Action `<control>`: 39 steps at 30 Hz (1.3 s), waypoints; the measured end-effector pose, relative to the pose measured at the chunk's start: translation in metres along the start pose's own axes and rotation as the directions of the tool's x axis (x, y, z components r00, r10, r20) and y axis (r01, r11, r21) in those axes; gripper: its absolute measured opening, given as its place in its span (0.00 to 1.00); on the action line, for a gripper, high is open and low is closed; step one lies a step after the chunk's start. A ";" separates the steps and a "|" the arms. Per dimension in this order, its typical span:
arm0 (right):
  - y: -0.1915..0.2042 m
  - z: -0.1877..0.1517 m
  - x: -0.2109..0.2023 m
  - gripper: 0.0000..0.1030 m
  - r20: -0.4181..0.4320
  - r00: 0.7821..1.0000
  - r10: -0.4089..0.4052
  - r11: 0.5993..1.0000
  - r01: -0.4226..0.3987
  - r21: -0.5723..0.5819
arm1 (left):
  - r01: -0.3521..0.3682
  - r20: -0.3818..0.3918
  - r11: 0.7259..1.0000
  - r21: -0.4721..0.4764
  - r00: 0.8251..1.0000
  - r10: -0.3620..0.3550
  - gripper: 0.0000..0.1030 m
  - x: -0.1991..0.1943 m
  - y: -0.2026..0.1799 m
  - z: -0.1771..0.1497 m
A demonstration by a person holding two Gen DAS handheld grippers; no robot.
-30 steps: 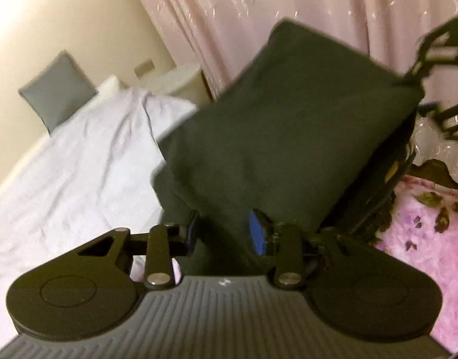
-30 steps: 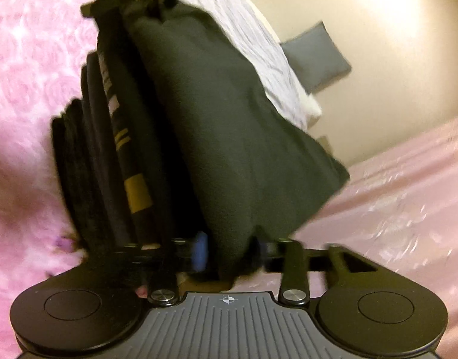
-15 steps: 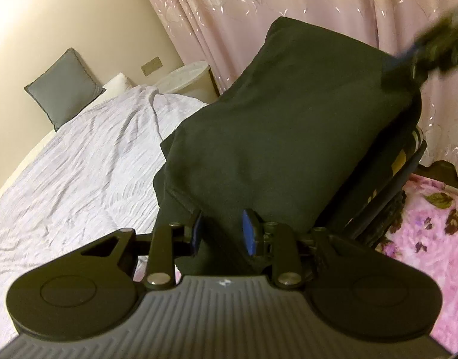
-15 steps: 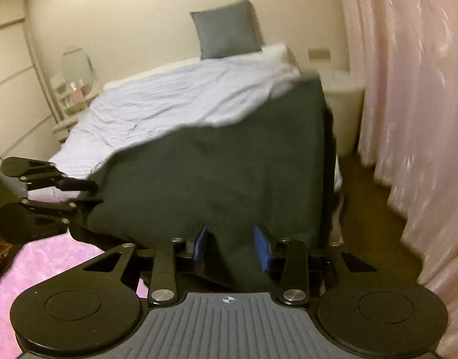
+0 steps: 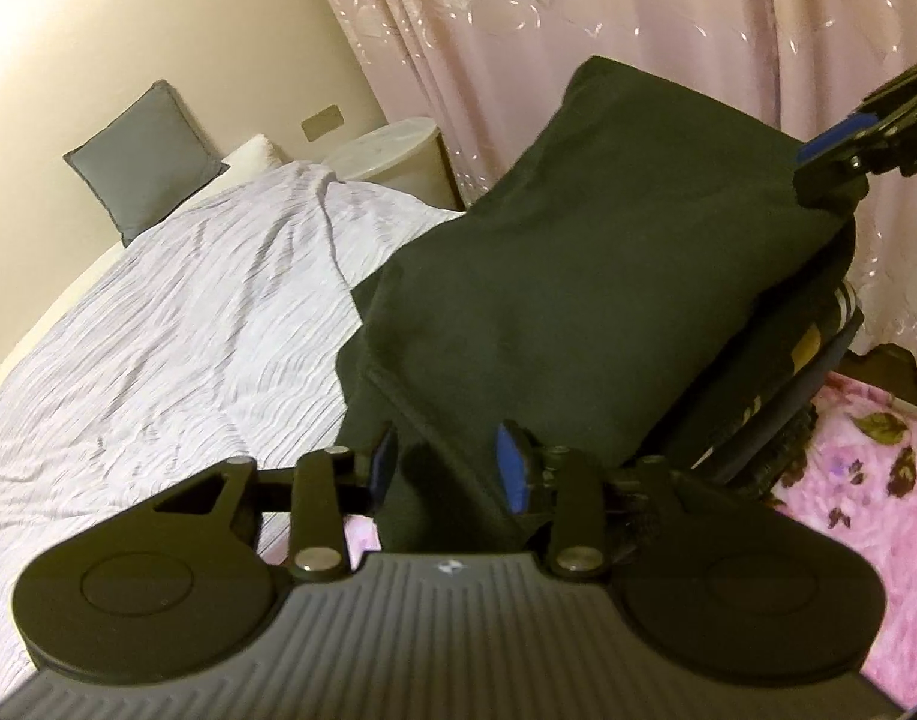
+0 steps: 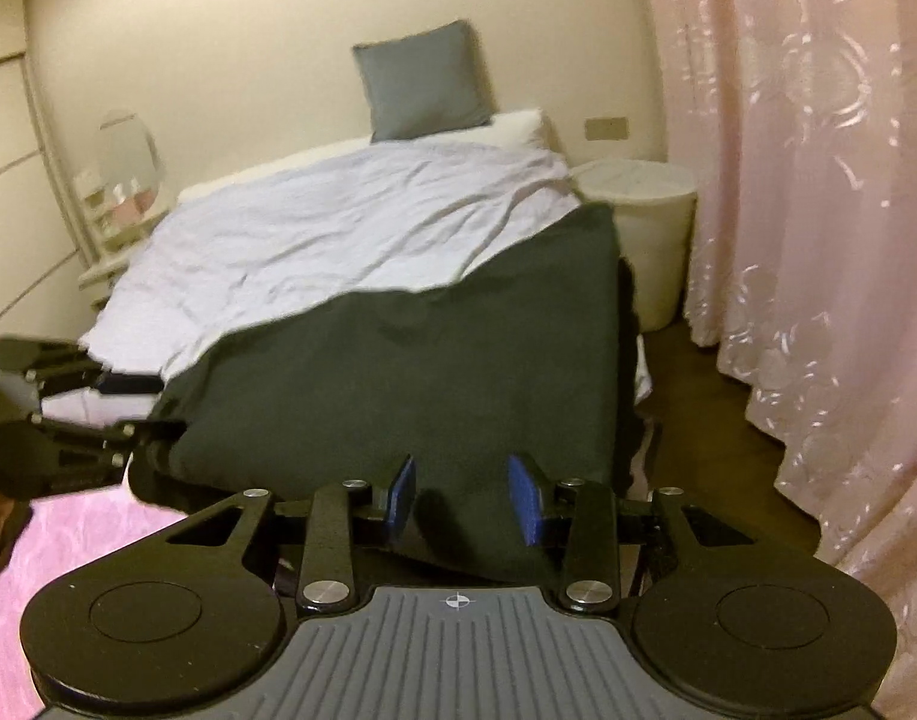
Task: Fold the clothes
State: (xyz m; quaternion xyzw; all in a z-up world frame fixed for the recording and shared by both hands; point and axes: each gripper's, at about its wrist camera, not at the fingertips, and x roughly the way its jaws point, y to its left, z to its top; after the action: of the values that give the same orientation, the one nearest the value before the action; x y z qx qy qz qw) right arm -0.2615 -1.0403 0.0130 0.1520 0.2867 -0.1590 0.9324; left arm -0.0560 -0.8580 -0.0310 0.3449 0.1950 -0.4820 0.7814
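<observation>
Left gripper (image 5: 446, 468): jaws part-open, just reopening, dark garment (image 5: 578, 276) bunched between, lower centre | Right gripper (image 6: 464, 495): narrow, fabric between pads, lower centre | Risk: loose left pinch lets raised garment slip onto pink blanket (image 5: 866, 480).

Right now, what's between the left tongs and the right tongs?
The dark garment: it spans from the left tongs to the right tongs, each pinching one end. Both wrist views show it, with a stack of folded clothes underneath.

Change entry: you rolled your right gripper (image 6: 463, 495) level, closing its jaws onto the dark folded garment (image 6: 410, 384); your left gripper (image 5: 449, 468) reopened slightly.
</observation>
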 end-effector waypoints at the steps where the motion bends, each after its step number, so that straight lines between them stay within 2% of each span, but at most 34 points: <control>1: 0.002 0.000 -0.001 0.38 -0.003 1.000 -0.003 1.000 0.003 -0.011 | -0.004 0.002 1.000 -0.006 1.000 0.004 0.35 -0.002 0.001 0.000; 3: 0.005 0.003 -0.003 0.38 -0.014 1.000 -0.011 1.000 0.010 -0.028 | -0.008 0.003 1.000 -0.009 1.000 0.008 0.36 -0.005 0.002 -0.001; 7: 0.007 0.004 -0.025 0.40 0.029 0.999 -0.025 1.000 0.025 -0.007 | -0.016 0.016 0.998 -0.053 1.000 0.017 0.38 -0.017 0.006 -0.003; 8: 0.009 0.003 -0.033 0.59 0.041 0.999 -0.029 1.000 0.030 -0.006 | -0.018 0.024 0.997 -0.074 1.000 0.019 0.40 -0.023 0.008 -0.004; 9: 0.013 -0.003 -0.041 0.85 0.052 0.998 -0.039 0.999 0.039 -0.001 | -0.021 0.031 0.995 -0.102 0.999 0.024 0.43 -0.032 0.009 -0.006; 10: 0.017 -0.011 -0.050 0.90 0.062 0.997 -0.051 0.999 0.051 0.005 | -0.021 0.034 0.989 -0.144 0.999 0.026 0.46 -0.040 0.010 -0.011; 12: 0.025 -0.033 -0.062 0.90 0.047 0.998 -0.052 0.999 0.051 0.017 | -0.021 0.039 0.974 -0.227 0.999 0.030 0.64 -0.057 0.010 -0.021; 13: 0.029 -0.045 -0.067 0.90 0.028 0.998 -0.057 0.998 0.056 0.031 | -0.015 0.036 0.961 -0.276 0.999 0.026 0.68 -0.067 0.007 -0.029; 15: 0.035 -0.070 -0.076 0.90 -0.020 0.997 -0.072 0.994 0.074 0.075 | -0.011 0.014 0.935 -0.355 1.000 0.017 0.91 -0.080 -0.001 -0.043; 17: 0.042 -0.095 -0.083 0.91 -0.078 0.994 -0.081 0.988 0.090 0.128 | -0.019 -0.022 0.902 -0.432 1.000 0.010 0.98 -0.092 -0.013 -0.059; 20: 0.054 -0.115 -0.098 0.99 -0.122 0.986 -0.115 0.976 0.134 0.169 | -0.018 -0.069 0.864 -0.502 0.997 -0.019 0.98 -0.107 -0.031 -0.079; 26: 0.076 -0.130 -0.127 0.99 -0.160 0.972 -0.172 0.956 0.204 0.212 | 0.004 -0.081 0.824 -0.567 0.995 -0.060 0.98 -0.140 -0.053 -0.099; 31: 0.096 -0.134 -0.145 0.99 -0.139 0.975 -0.175 0.956 0.202 0.211 | -0.015 -0.082 0.833 -0.554 0.996 -0.037 0.98 -0.169 -0.060 -0.103; 34: 0.106 -0.132 -0.154 0.99 -0.126 0.976 -0.175 0.957 0.199 0.212 | -0.024 -0.088 0.821 -0.570 0.996 -0.032 0.98 -0.182 -0.060 -0.106; 39: 0.123 -0.128 -0.166 0.99 -0.105 0.979 -0.177 0.964 0.194 0.181 | -0.040 -0.099 0.834 -0.550 0.995 -0.018 0.98 -0.203 -0.066 -0.110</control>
State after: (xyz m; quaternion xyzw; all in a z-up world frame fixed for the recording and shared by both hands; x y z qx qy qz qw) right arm -0.4068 -0.8463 0.0328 0.2199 0.3239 -0.2656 0.8810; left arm -0.2049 -0.6723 -0.0003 0.1305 0.3625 -0.3831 0.8395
